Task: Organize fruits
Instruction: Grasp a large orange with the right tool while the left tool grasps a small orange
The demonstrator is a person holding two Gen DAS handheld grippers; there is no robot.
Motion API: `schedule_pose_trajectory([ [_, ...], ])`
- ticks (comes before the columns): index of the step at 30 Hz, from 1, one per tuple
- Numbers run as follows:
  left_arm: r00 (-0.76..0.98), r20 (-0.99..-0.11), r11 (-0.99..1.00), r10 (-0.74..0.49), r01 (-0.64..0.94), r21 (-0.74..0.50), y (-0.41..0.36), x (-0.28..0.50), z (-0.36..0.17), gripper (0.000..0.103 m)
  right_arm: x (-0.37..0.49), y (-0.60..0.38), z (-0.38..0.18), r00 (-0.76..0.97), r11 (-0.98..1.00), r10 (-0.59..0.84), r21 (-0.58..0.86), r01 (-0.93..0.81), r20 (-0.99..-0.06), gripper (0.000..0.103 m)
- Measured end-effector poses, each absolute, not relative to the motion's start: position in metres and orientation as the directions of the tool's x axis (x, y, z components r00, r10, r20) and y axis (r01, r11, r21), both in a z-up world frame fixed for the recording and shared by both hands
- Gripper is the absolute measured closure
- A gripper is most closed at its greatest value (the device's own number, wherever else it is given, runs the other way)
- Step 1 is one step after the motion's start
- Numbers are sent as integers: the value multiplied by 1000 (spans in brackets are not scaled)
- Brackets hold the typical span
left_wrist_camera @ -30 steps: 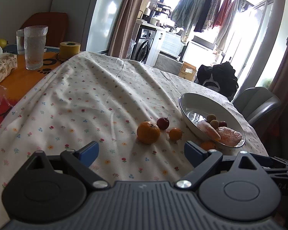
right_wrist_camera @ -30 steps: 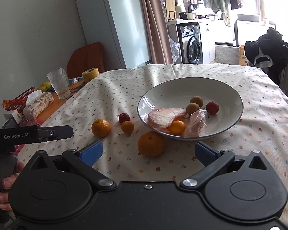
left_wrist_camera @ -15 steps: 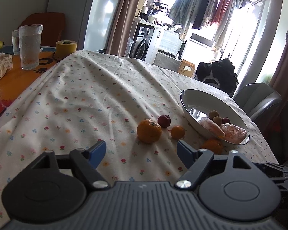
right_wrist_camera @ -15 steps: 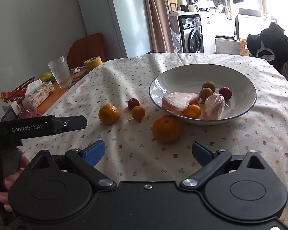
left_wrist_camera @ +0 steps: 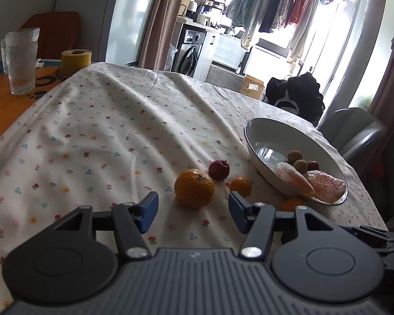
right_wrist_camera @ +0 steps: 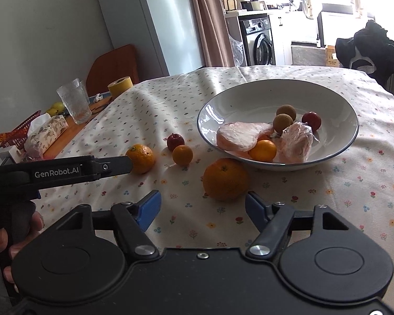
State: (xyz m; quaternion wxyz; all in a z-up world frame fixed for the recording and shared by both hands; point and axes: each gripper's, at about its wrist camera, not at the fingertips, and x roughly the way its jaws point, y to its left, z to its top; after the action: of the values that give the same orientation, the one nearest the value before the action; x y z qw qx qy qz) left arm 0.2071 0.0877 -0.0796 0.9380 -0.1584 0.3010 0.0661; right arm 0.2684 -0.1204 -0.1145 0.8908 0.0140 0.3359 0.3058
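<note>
A white bowl (right_wrist_camera: 336, 147) (left_wrist_camera: 265, 136) on the flowered cloth holds two wrapped pink pieces, a small orange, two brown fruits and a red one. Outside it lie a big orange (right_wrist_camera: 225, 179), a mandarin (left_wrist_camera: 194, 188) (right_wrist_camera: 141, 158), a small orange (left_wrist_camera: 240, 187) (right_wrist_camera: 182, 154) and a red fruit (left_wrist_camera: 219, 169) (right_wrist_camera: 175, 141). My left gripper (left_wrist_camera: 193, 211) is open, its fingers either side of the mandarin and just short of it. My right gripper (right_wrist_camera: 202, 210) is open just short of the big orange.
At the left table edge stand a glass (left_wrist_camera: 22, 60) (right_wrist_camera: 74, 101), a yellow tape roll (left_wrist_camera: 76, 61), a tissue box (right_wrist_camera: 46, 136) and a red basket (right_wrist_camera: 15, 131). A grey chair (left_wrist_camera: 354, 131) stands behind the bowl.
Both grippers have moved forward toward the fruit. The left now frames the mandarin; the right has come up to the big orange. Both sets of jaws have narrowed a little.
</note>
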Motion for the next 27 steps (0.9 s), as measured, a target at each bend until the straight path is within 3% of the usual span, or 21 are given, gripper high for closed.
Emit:
schedule_pose_trajectory([
  [10, 804, -594, 938, 32, -229, -259, 90, 229, -86, 50, 287, -117, -118, 582, 820, 547, 244, -518, -602, 38],
  [15, 797, -602, 934, 43, -246, -259, 90, 234, -92, 64, 293, -116, -120, 582, 820, 547, 248, -516, -602, 39],
  [20, 802, -597, 930, 35, -245, -275, 86, 228, -91, 66, 300, -121, -125, 575, 819, 552, 266, -508, -603, 61],
  [27, 809, -587, 931, 18, -228, -286, 79, 215, -87, 66, 294, -123, -124, 546, 792, 589, 291, -537, -596, 63],
])
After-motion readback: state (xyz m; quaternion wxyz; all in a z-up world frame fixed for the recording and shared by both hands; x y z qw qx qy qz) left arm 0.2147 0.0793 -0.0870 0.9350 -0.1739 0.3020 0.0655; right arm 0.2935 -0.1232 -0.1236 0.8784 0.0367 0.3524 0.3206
